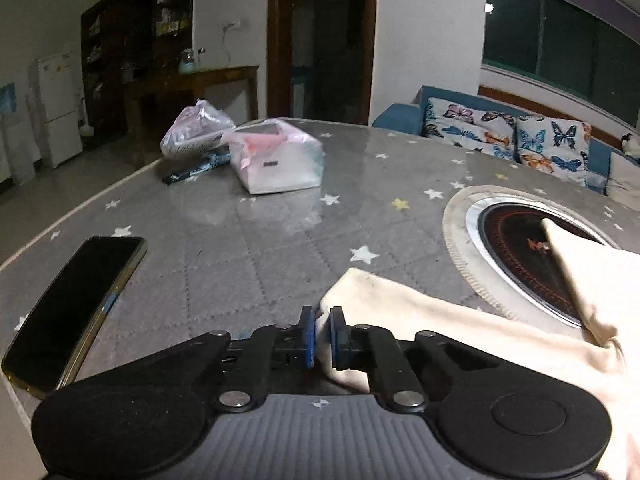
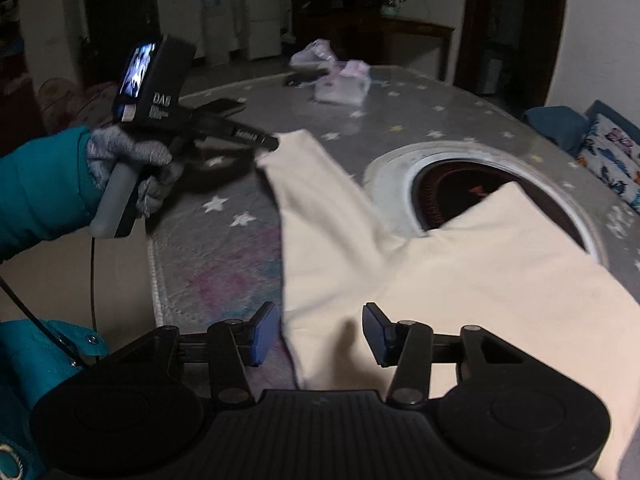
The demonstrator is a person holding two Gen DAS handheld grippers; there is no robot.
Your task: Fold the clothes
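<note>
Cream fabric, the garment (image 2: 460,264), is lying across the grey star-printed tabletop (image 1: 248,240), one corner draping over the round burner (image 1: 520,248) set into it at 3 o'clock in the left wrist view. You are pinching the garment's far tip with the left gripper (image 1: 321,334); its blue-padded jaws are closed tight on the cloth. Your right gripper (image 2: 320,332) is hovering at the near edge, jaws partly apart with the hem between them, pads not pressing. Your gloved left hand (image 2: 132,160) is gripping a handle whose body reads "DAB"; smaller print below is too blurred. A dark phone (image 1: 76,308) is lying at 9 o'clock, and plastic bags (image 1: 276,160) at 12 o'clock.
</note>
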